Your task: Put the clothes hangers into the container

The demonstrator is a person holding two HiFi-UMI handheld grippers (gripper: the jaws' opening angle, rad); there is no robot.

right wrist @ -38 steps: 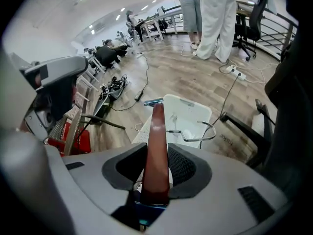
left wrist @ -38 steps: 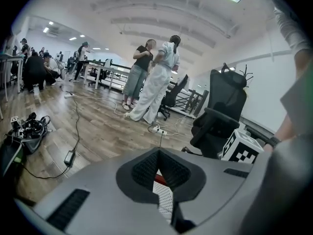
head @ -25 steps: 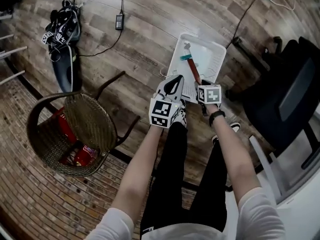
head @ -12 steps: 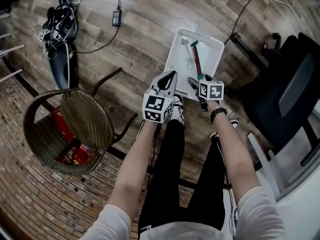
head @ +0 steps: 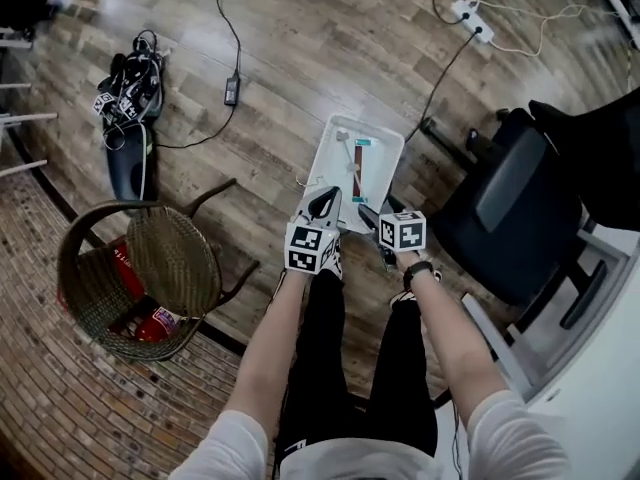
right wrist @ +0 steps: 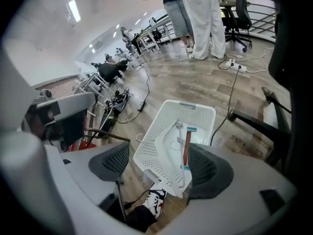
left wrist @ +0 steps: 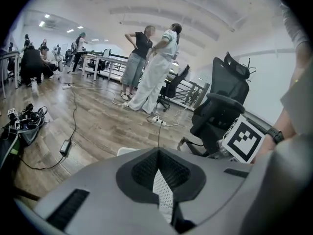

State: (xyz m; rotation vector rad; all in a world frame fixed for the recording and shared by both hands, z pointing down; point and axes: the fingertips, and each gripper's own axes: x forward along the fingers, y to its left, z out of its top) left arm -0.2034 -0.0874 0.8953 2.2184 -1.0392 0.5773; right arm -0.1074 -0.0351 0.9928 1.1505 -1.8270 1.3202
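A white perforated basket stands on the wood floor in front of my feet. Inside it lies a brown hanger with teal ends, beside a white hanger. In the right gripper view the basket and the brown hanger lie beyond the jaws. My right gripper hovers at the basket's near edge, its jaws wide but closing slightly, nothing between them. My left gripper hangs beside it, shut and empty, tips over the near rim.
A wicker chair stands to the left with red items under it. A black office chair is close on the right. Cables, a power adapter and spare grippers lie far left. Two people stand farther off.
The brown hanger has left my right gripper and now lies in the basket. The right jaws went from shut on it to wide. Both grippers drew back toward the near rim.
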